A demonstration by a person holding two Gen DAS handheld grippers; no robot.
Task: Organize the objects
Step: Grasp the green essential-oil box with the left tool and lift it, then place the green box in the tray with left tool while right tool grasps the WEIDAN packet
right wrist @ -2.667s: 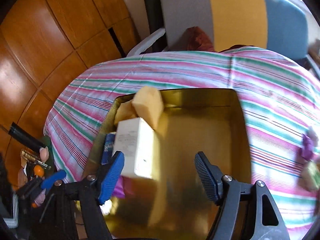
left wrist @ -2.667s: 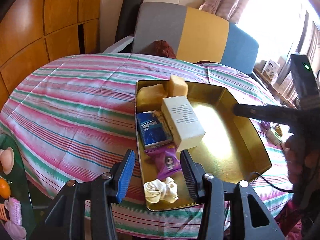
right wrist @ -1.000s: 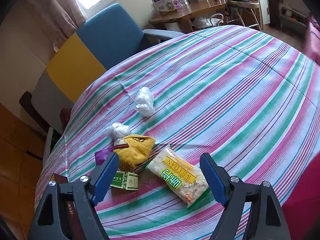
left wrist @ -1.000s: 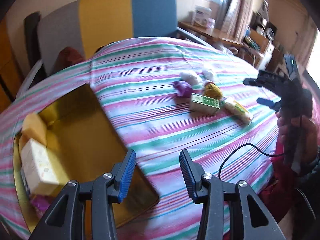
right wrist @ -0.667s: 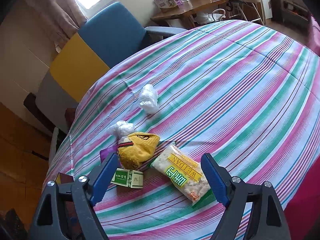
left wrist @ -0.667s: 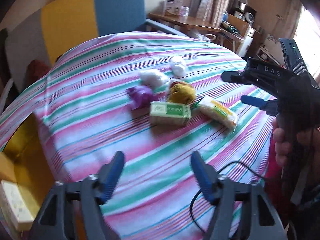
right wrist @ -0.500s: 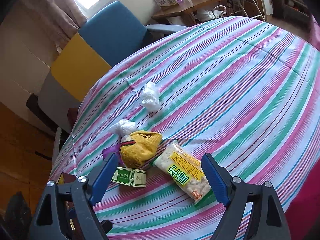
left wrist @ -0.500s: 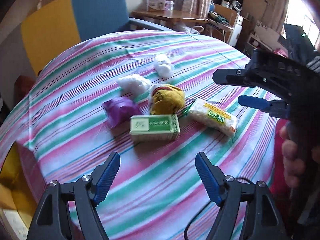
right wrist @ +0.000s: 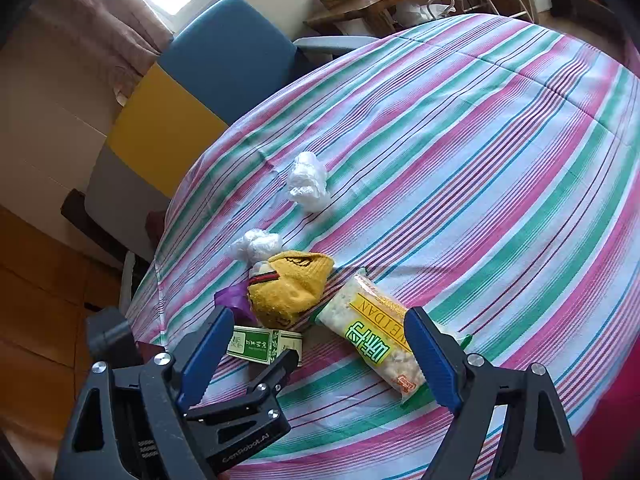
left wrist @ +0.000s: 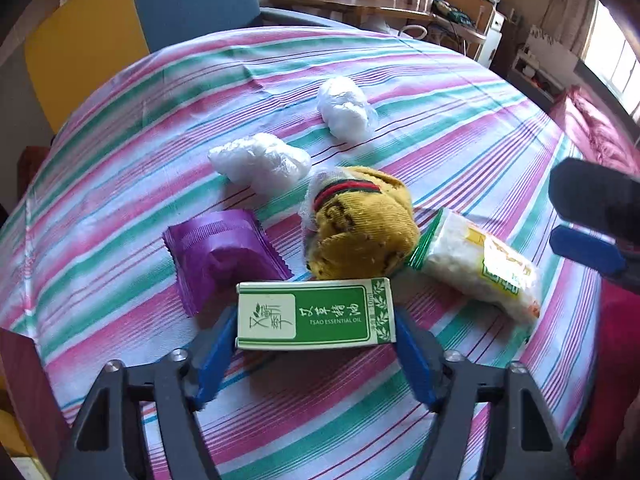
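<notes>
Left gripper [left wrist: 314, 354]: nearest the lens; its jaws straddle the green box end to end and are closing, the blue pads right at the short ends, contact too close to call.
Green box [left wrist: 314, 317]: lies flat on the striped counter [left wrist: 460, 92], just in front of the yellow sock. Probably light, stiff cardboard with a small bottle inside; the short ends look the best hold, with a modest squeeze so the walls don't cave.
Right gripper [right wrist: 316, 344]: jaws wide and empty, hanging above the snack packet without touching it.
Snack packet [right wrist: 374, 342]: flat on the counter, right of the sock. Slick film over loose, brittle pieces by the look of it; take it across the narrow width, gently.
Purple wrapper [left wrist: 222, 256]: left of the sock, crinkly, likely very light.
Yellow sock [left wrist: 360, 226]: balled, soft; it should squash under a grip.
Two white plastic wads [left wrist: 260, 162]: farthest back, well apart from the box; flimsy.
</notes>
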